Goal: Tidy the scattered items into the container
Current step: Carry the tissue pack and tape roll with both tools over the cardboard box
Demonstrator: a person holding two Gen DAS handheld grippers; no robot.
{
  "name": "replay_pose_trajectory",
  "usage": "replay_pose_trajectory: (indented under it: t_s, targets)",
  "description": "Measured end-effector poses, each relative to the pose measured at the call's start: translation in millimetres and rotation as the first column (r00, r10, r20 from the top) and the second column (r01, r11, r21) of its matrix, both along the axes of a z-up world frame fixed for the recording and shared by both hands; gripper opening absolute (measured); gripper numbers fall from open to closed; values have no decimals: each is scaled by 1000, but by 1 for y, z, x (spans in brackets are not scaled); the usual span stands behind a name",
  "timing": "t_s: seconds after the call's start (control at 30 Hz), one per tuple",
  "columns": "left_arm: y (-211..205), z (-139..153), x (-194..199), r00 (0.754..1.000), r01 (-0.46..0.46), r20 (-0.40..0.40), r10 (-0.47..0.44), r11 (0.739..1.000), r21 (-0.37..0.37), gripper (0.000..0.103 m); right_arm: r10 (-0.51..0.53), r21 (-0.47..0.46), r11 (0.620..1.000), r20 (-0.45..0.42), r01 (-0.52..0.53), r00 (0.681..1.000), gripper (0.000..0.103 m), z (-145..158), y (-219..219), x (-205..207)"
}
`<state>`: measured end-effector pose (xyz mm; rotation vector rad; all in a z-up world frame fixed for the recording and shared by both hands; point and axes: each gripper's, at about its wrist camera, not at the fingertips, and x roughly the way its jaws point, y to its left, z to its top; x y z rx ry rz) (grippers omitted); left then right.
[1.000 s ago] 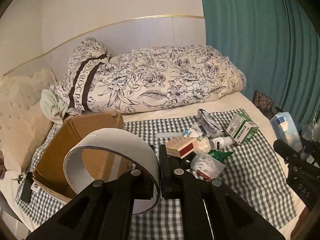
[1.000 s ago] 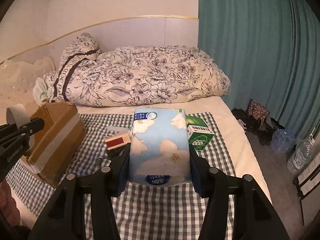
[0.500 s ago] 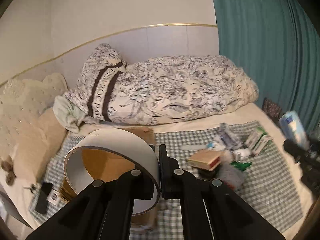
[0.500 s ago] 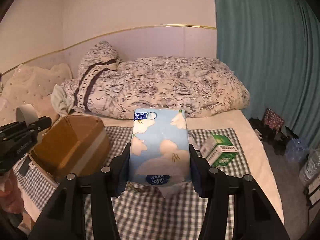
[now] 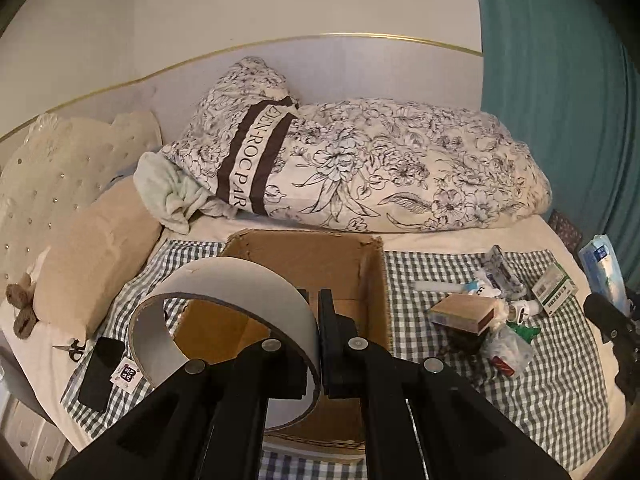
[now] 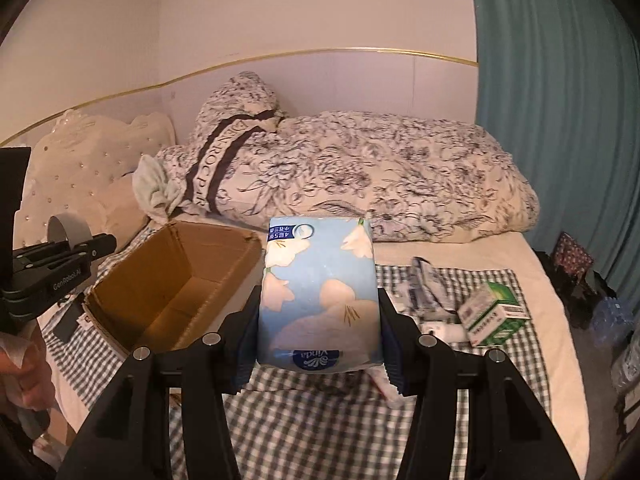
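Note:
An open cardboard box [image 5: 304, 256] lies on the checked cloth [image 5: 540, 392], just beyond and below my left gripper [image 5: 316, 320]. That gripper is shut on the wall of a wide grey-white tape ring [image 5: 224, 292], which hangs over the box's near left corner. My right gripper [image 6: 318, 308] is shut on a blue tissue pack [image 6: 320, 280] printed with white flowers, to the right of the box [image 6: 172, 280]. In the right wrist view the left gripper [image 6: 60, 256] and its ring [image 6: 66, 228] show at the left edge. A green-white carton [image 5: 554, 288], a tan block [image 5: 464, 314] and a crumpled plastic bag [image 5: 506, 344] lie scattered at the right.
A floral duvet [image 5: 360, 168] and a beige pillow [image 5: 92, 248] lie behind and left of the box. A black phone [image 5: 100, 372] and scissors [image 5: 72, 348] rest at the cloth's left edge. A teal curtain [image 5: 560, 80] hangs at the right, with water bottles [image 6: 616, 312] on the floor.
Both grippers have carried their loads to the left. The box has shifted from the left of the left wrist view to its centre, and has come closer beside the tissue pack.

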<state>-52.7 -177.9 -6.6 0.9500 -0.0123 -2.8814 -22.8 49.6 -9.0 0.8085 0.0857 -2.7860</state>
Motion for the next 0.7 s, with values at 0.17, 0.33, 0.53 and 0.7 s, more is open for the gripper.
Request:
replay_pose_trajectory:
  t_s: [0.17, 0.33, 0.53, 0.7]
  targets:
    - [-21, -11, -6, 999, -29, 23, 28, 999, 24, 4, 39, 6, 999, 8, -39, 999, 52, -5, -24, -9]
    - [-39, -14, -8, 999, -47, 13, 46, 998, 40, 4, 77, 5, 997, 16, -78, 997, 52, -9, -48, -21]
    - [-55, -30, -18, 996, -73, 54, 71, 996, 43, 4, 129, 11, 991, 29, -130, 991, 52, -19, -83, -35]
    - [-67, -47, -30, 992, -87, 97, 81, 995, 56, 4, 168, 7, 986, 40, -169, 985, 52, -26, -103, -47]
